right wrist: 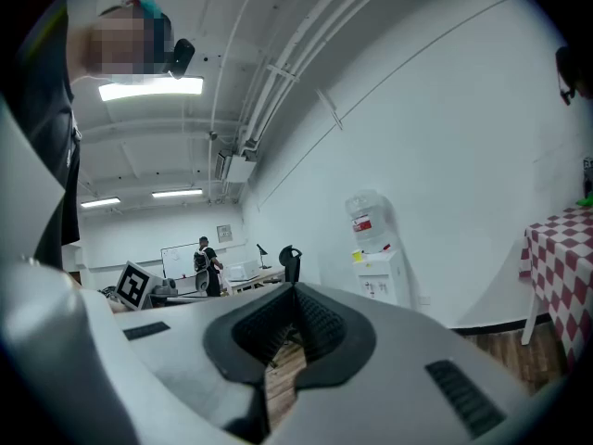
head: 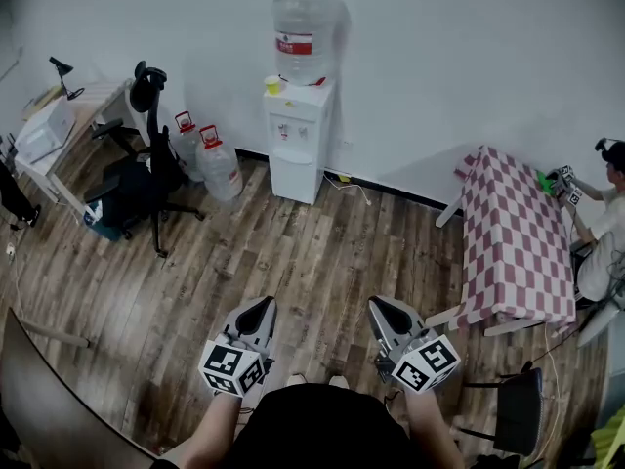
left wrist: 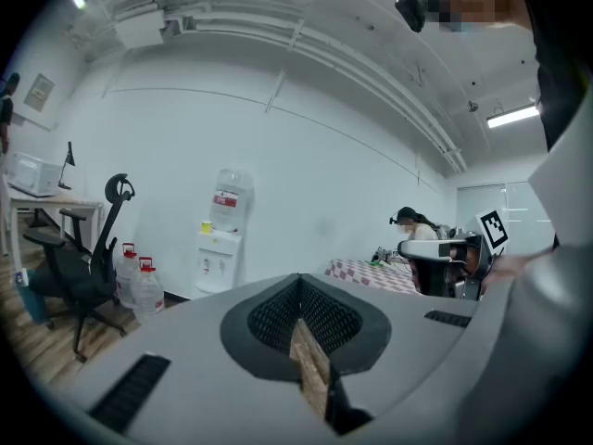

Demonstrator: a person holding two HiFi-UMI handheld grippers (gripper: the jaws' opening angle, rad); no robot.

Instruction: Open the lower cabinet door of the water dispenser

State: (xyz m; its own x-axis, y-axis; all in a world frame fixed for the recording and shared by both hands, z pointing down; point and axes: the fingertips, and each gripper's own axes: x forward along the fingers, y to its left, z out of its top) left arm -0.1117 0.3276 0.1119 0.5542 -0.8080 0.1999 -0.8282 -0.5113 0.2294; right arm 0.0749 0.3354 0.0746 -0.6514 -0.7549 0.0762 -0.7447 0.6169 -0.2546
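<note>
The step in hand is judged to be the approach: the water dispenser point(head: 296, 135) is stood against the white wall point(head: 439, 57), well apart from both tongs, across open wooden floor point(head: 322, 262). The left tongs point(head: 262, 308) and the right tongs point(head: 384, 308) are held side by side, each pressed fully together with nothing between.

The gap should be walked off first. One pair of tongs should be parted only near the lower cabinet door point(head: 292, 177), then set on its free edge or handle; which side is hinged cannot be told from here. The office chair point(head: 146, 174) and spare water jugs point(head: 219, 167) left of the dispenser should be given room.

The dispenser is seen as a white box topped by an inverted clear bottle point(head: 304, 32) with a red label. Its lower door is shown plain, white and closed.
</note>
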